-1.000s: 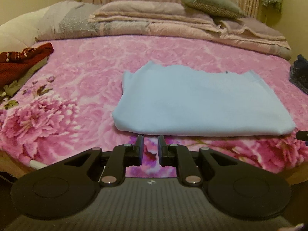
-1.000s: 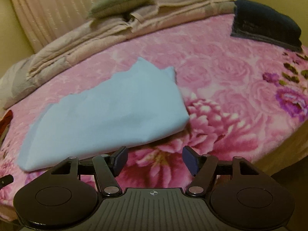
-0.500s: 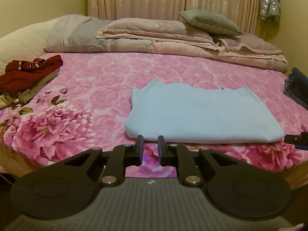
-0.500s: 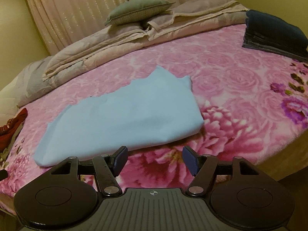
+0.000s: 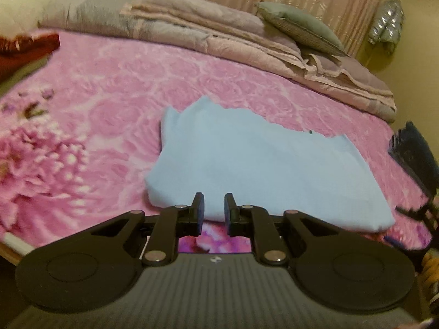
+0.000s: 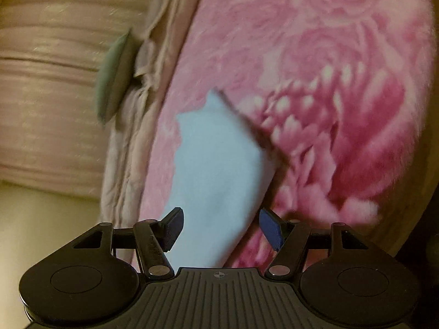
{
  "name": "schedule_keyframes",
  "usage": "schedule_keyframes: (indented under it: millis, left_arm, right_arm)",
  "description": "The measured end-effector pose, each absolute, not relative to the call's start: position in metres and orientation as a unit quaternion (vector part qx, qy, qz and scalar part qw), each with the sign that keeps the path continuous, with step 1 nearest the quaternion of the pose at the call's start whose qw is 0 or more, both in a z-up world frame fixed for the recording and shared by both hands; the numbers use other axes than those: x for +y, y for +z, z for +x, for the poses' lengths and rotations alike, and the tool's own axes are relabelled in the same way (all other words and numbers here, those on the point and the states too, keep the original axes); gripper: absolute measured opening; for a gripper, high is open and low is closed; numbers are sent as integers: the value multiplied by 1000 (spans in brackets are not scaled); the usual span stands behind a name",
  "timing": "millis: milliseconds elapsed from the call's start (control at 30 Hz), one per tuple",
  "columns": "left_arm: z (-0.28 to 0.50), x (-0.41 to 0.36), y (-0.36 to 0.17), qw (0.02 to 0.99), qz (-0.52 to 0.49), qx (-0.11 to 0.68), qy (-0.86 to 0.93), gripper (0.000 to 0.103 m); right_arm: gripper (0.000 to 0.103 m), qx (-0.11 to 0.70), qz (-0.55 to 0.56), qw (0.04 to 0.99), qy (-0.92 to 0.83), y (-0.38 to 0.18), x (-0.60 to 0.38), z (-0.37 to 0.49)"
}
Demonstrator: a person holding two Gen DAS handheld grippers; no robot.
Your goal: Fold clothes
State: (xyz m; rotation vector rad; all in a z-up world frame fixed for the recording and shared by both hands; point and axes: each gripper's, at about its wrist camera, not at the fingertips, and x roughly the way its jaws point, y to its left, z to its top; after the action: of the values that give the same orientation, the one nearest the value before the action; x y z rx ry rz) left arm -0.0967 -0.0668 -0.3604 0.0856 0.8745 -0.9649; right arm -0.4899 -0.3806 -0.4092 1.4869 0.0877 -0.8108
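left gripper (image 5: 214, 203): my fingers nearly together, empty | right gripper (image 6: 221, 227): fingers spread, grasping nothing | folded light-blue garment (image 5: 263, 167): on the pink floral blanket (image 5: 82, 104), just ahead of both fingertips (right view blurred, rolled sideways)

folded garment (image 5: 263, 164) on bed (image 5: 109, 104), pillow (image 5: 299, 27) behind

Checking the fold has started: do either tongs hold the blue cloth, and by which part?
Nothing is held. The left tongs and right tongs both stand empty near the light blue cloth.
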Motion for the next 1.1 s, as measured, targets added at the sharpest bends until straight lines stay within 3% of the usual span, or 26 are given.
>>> schedule_keyframes:
  millis: [67,167,433,567,633,733,833,967,1100]
  left_arm:
    - [-85,-74,-369,789,23,421,-447,12]
    - [-69,-83,-382,780,-2,442,-443,11]
    - [-39,-94,-413,757,-59,486,-432,11]
    - [-34,-95,-425,754,-59,496,-426,11]
    - [-31,-94,-425,752,-64,498,-428,11]
    - [-26,-91,-424,745,-81,501,-432,11]
    - [-21,-85,-421,739,-103,503,-437,11]
    - [-17,-69,-416,731,-134,503,-442,11]
    - [-12,-52,-415,724,-157,508,-439,11]
  right_arm:
    - [65,42,662,647,-376,-416,-389,-486]
    - [54,17,666,644,-376,-428,-396,-480]
    - [50,-60,632,679,-369,-443,-396,-471]
    - [19,-21,614,689,-386,-443,-402,-460]
    - [15,19,598,694,-401,-436,-407,-453]
    - [14,133,478,746,-444,-399,-405,-419]
    - [12,211,281,817,-458,-354,-378,-365]
    - [12,256,53,875,-408,-328,-313,-293]
    - [12,280,-96,904,-307,-344,-240,-239]
